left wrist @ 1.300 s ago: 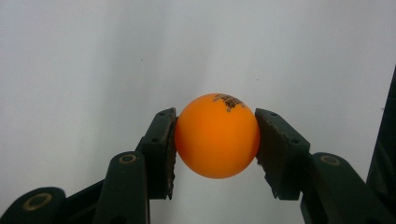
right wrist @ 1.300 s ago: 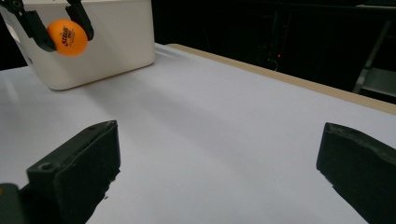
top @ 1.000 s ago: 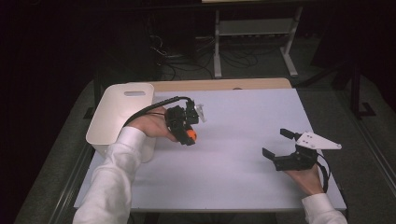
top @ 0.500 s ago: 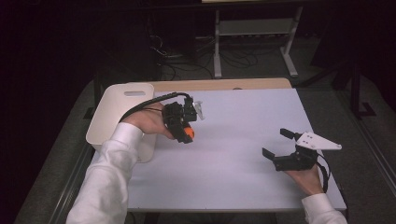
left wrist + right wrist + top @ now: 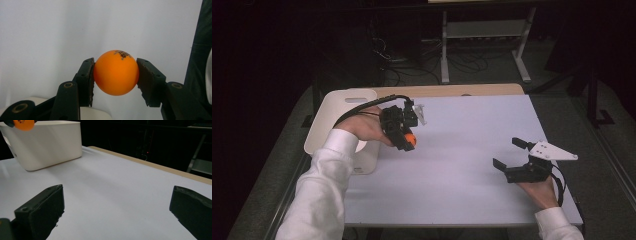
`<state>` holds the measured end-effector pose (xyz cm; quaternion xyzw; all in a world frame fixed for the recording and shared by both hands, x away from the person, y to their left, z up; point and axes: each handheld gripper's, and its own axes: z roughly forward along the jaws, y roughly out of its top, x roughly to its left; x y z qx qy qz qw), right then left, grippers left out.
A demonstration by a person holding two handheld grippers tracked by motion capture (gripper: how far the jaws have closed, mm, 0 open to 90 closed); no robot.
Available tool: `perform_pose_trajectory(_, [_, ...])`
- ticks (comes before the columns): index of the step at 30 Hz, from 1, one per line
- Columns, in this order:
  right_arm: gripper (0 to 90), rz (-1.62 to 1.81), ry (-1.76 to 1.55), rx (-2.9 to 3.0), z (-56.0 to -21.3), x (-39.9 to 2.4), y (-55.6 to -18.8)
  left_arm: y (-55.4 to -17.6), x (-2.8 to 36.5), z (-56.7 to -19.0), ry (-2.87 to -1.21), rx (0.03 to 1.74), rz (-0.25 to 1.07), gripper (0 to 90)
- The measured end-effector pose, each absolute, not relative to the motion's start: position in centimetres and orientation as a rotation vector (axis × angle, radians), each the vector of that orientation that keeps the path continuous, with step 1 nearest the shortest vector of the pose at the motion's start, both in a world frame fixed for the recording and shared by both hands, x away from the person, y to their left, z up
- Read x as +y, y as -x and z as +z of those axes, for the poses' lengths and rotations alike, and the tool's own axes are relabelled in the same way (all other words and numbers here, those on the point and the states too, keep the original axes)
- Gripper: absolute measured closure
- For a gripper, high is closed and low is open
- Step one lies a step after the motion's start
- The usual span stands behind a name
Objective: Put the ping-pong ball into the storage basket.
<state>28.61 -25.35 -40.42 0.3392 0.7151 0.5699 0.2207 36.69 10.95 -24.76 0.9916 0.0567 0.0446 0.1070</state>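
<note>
Scene: white table (image 5: 462, 165), lit against a dark room, white bin (image 5: 329, 112) at its left edge.
Left gripper (image 5: 408, 141): pinching an orange table-tennis ball (image 5: 116, 72) between both pads, one on each side at the widest part.
Ball's place: held in the air above the table top, just beside the bin's near right corner, not over its opening; seen also at the top left of the right gripper view (image 5: 23, 124), in front of the bin wall (image 5: 50, 142).
Markings: dark printed logo on the ball's upper face, turned toward the camera.
Right gripper (image 5: 511, 156): jaws spread wide with nothing between them, resting low at the table's right side, well apart from the ball.
Handling, judged: very light, hollow, smooth and round; likely to squirt out of an off-centre pinch and to dent under a hard squeeze.
Best hold, judged: across the equator, as now, pads square to each other, with gentle pressure.
Risk, judged: bouncing or rolling away if let go from a height.
</note>
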Motion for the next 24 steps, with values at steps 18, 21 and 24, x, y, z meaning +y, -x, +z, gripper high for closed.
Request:
perform_pose_trajectory(18, [0.0,1.564,-0.934,1.984,-40.5,-25.3,-28.7,-37.1,11.5,-23.0,-2.952,0.154,0.123,50.9])
perform_pose_trajectory(21, [0.0,1.570,-0.944,1.980,-40.4,-25.3,-28.7,-37.3,11.9,-22.8,-2.948,0.179,0.136,50.9])
perform_pose_trajectory(24, [0.0,1.563,-0.936,1.985,-40.5,-25.3,-28.7,-37.5,12.4,-22.4,-2.942,0.188,0.141,50.9])
